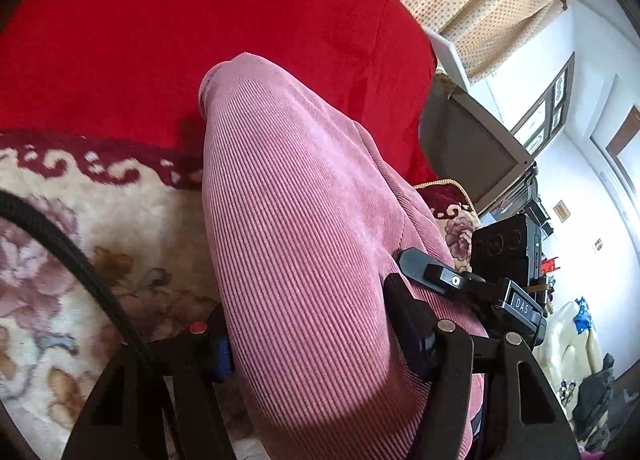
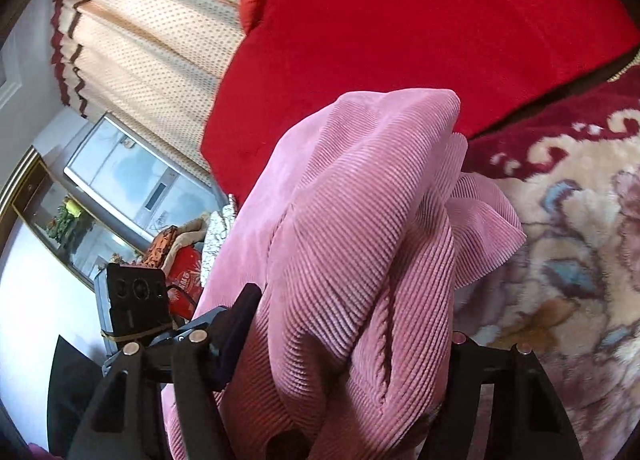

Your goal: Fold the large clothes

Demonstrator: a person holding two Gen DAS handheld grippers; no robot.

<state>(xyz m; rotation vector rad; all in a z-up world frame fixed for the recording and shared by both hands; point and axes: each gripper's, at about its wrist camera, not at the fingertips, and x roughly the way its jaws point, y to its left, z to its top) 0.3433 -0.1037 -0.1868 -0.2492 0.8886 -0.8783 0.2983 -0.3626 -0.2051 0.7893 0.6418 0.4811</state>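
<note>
A pink corduroy garment (image 1: 296, 227) fills the middle of the left wrist view and hangs forward over a floral blanket. My left gripper (image 1: 312, 344) is shut on a thick fold of it, which bulges up between the two fingers. In the right wrist view the same pink garment (image 2: 360, 227) is bunched in folds. My right gripper (image 2: 340, 348) is shut on this bunch, and the cloth hides most of the fingers. The right gripper (image 1: 424, 272) also shows in the left wrist view, at the garment's right edge.
A cream and maroon floral blanket (image 1: 72, 260) covers the bed, also in the right wrist view (image 2: 568, 252). A red cloth (image 1: 180, 27) lies behind it. Dotted curtains (image 2: 152, 59), a cabinet (image 2: 120, 179) and room clutter (image 1: 580, 360) stand at the sides.
</note>
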